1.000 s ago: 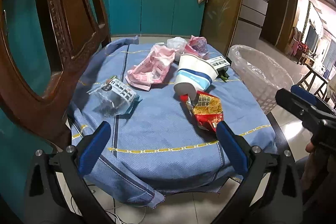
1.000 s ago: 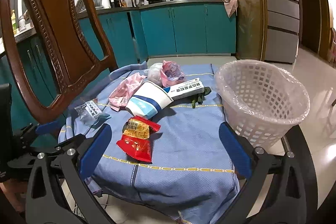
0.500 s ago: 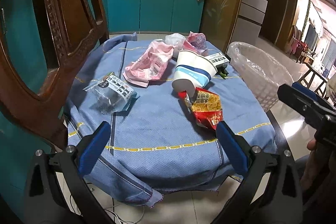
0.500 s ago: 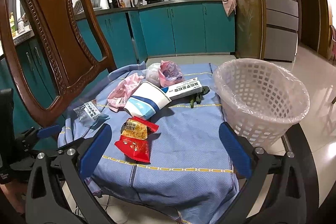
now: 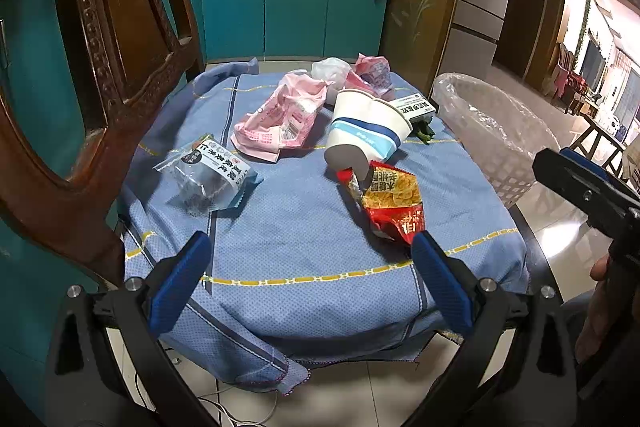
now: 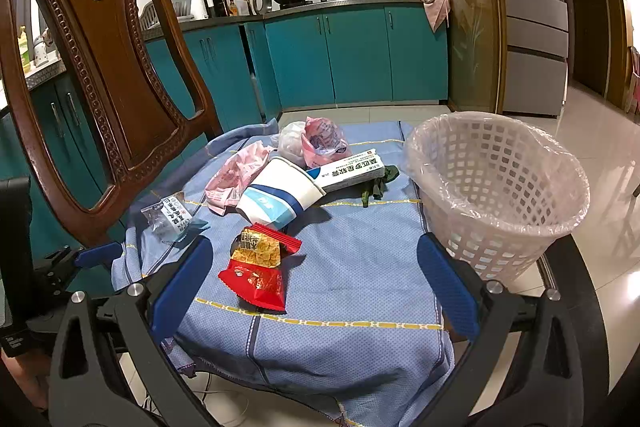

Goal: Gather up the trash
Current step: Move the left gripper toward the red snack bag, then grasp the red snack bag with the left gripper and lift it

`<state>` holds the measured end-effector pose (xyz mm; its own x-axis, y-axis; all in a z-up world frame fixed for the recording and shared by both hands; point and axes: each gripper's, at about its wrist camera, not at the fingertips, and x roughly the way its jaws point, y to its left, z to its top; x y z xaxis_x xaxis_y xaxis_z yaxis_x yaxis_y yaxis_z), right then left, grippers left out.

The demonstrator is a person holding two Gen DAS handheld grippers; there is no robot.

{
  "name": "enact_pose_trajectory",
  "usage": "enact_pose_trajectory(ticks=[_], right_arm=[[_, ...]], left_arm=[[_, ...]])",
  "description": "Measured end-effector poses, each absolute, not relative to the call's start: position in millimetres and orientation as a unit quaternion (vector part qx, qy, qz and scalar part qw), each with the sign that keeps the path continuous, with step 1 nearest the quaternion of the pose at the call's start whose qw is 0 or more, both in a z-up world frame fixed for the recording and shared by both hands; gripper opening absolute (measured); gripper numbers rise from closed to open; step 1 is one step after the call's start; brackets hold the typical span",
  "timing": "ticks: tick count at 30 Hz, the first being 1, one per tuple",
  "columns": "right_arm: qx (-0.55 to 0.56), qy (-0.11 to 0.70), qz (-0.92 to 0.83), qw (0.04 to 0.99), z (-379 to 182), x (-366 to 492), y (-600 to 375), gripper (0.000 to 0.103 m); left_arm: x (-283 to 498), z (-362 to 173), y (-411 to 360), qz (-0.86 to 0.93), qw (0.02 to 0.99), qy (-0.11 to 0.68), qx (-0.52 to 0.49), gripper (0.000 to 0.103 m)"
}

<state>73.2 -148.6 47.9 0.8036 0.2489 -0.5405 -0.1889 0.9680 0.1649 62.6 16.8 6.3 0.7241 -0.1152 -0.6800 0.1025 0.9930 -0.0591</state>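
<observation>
Both grippers hang at the near edge of the desk (image 6: 360,307), which has a blue cloth (image 5: 304,235) over it. The left gripper (image 5: 310,283) has its jaws wide open and empty, and so does the right gripper (image 6: 316,283).

The trash is all on the cloth:
- a red snack bag (image 6: 258,267) sits nearest
- a paper cup (image 6: 280,199) lies tipped on its side right behind it, touching it
- a clear packet (image 5: 210,173) lies off to the left by the chair (image 6: 104,79)
- a pink wrapper (image 5: 280,123), a white box (image 6: 348,169) and some crumpled bags (image 6: 320,141) are at the back

The lined basket (image 6: 496,195) stands on the right edge of the desk, just beside the cloth.
</observation>
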Motion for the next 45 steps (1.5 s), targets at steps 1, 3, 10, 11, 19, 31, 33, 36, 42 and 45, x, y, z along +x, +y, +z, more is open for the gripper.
enact_pose_trajectory(ticks=[1, 3, 10, 11, 19, 31, 33, 36, 42, 45], right_arm=[[0.052, 0.291, 0.116, 0.948, 48, 73, -148, 0.1], [0.054, 0.291, 0.116, 0.948, 48, 74, -149, 0.1], [0.072, 0.287, 0.11, 0.949, 51, 75, -157, 0.1], [0.073, 0.286, 0.11, 0.949, 51, 75, -158, 0.1], [0.078, 0.286, 0.105, 0.949, 51, 77, -162, 0.1], [0.082, 0.292, 0.105, 0.947, 49, 79, -167, 0.1], [0.079, 0.292, 0.107, 0.947, 49, 79, -166, 0.1], [0.076, 0.294, 0.107, 0.947, 48, 79, -165, 0.099], [0.072, 0.295, 0.108, 0.947, 47, 79, -164, 0.1], [0.066, 0.299, 0.117, 0.945, 45, 80, -159, 0.1]], left_arm=[[63, 6, 16, -0.06, 0.928, 0.368, -0.008, 0.1], [64, 4, 15, -0.063, 0.927, 0.37, -0.01, 0.1], [80, -8, -2, -0.099, 0.91, 0.4, -0.05, 0.1], [84, -9, -6, -0.102, 0.909, 0.401, -0.052, 0.1], [125, -29, -40, -0.103, 0.894, 0.431, -0.063, 0.1], [143, -43, -52, -0.086, 0.89, 0.446, -0.044, 0.1], [147, -48, -52, -0.089, 0.886, 0.452, -0.046, 0.08], [150, -48, -50, -0.093, 0.884, 0.456, -0.047, 0.049], [118, -2, -31, -0.094, 0.916, 0.388, -0.046, 0.031], [92, 29, -11, -0.092, 0.936, 0.335, -0.052, 0.031]])
